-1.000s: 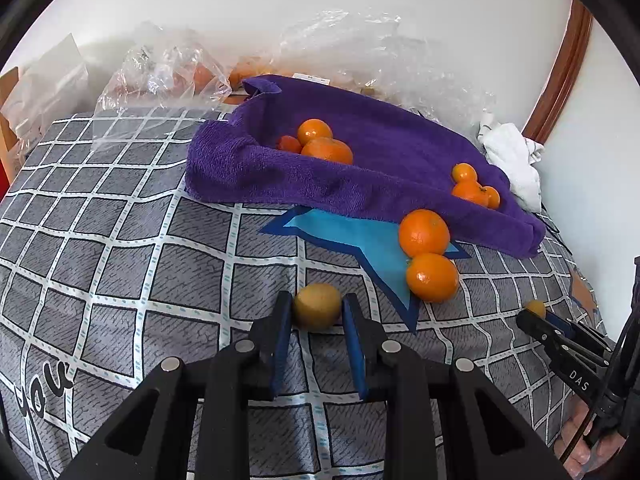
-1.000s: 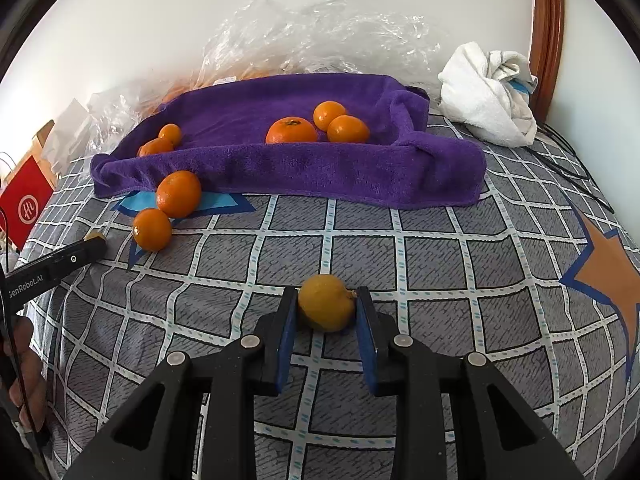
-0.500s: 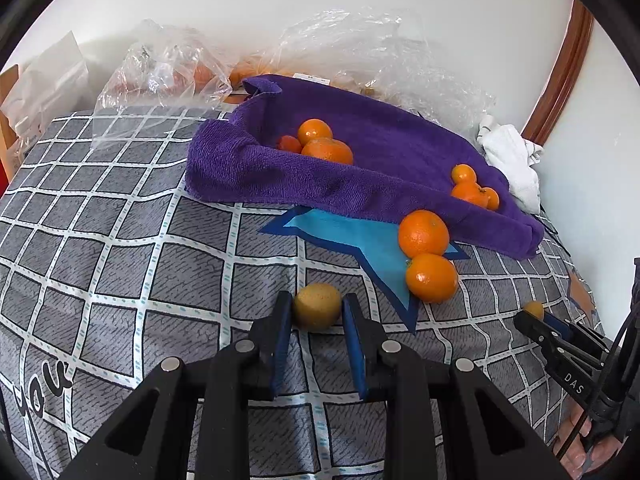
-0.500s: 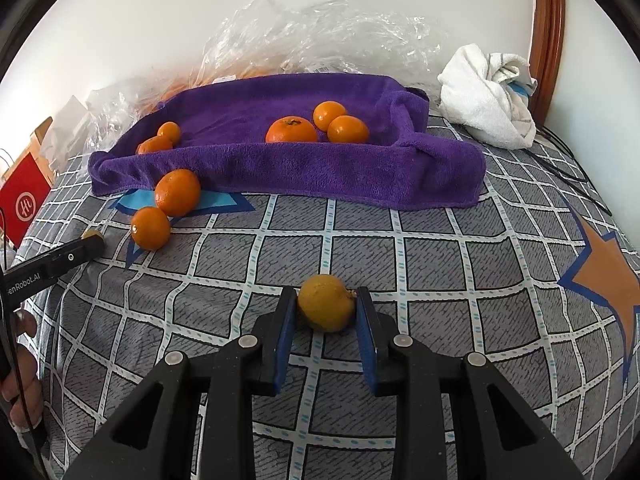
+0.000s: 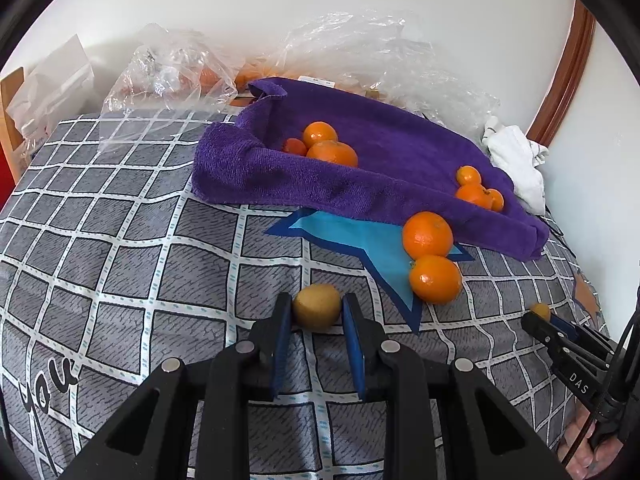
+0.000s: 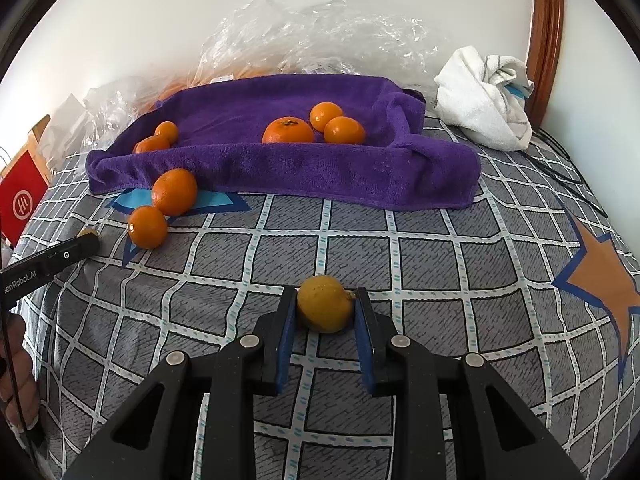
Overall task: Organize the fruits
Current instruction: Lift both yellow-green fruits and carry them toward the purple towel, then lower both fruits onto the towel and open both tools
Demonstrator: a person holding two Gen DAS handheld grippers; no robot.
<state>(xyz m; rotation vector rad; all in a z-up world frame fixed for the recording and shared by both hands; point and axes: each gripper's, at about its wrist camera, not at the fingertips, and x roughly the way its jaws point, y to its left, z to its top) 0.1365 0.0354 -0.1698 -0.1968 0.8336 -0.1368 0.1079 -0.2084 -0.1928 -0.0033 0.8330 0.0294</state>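
My left gripper (image 5: 316, 307) is shut on a dull yellow-brown fruit (image 5: 317, 305) just above the grey checked bedspread (image 5: 120, 248). My right gripper (image 6: 325, 307) is shut on a yellow lemon (image 6: 325, 309) low over the same bedspread (image 6: 440, 264). A purple towel (image 5: 400, 160) lies at the back with several oranges on it in two groups (image 5: 330, 148) (image 5: 476, 192). Two loose oranges (image 5: 427, 235) (image 5: 435, 279) rest on a blue star in front of the towel; they also show in the right wrist view (image 6: 174, 191) (image 6: 147, 226). The right gripper shows at the left wrist view's right edge (image 5: 560, 338).
Crumpled clear plastic bags (image 5: 168, 72) (image 6: 320, 32) lie behind the towel (image 6: 280, 160) against the wall. A white cloth (image 6: 484, 108) sits at the back right beside a wooden frame (image 6: 546, 40). A red box (image 6: 20, 204) stands at the left edge. A black cable (image 6: 568, 176) runs along the right.
Both grippers have stayed shut on their fruits and have barely shifted. The towel and oranges have not moved.
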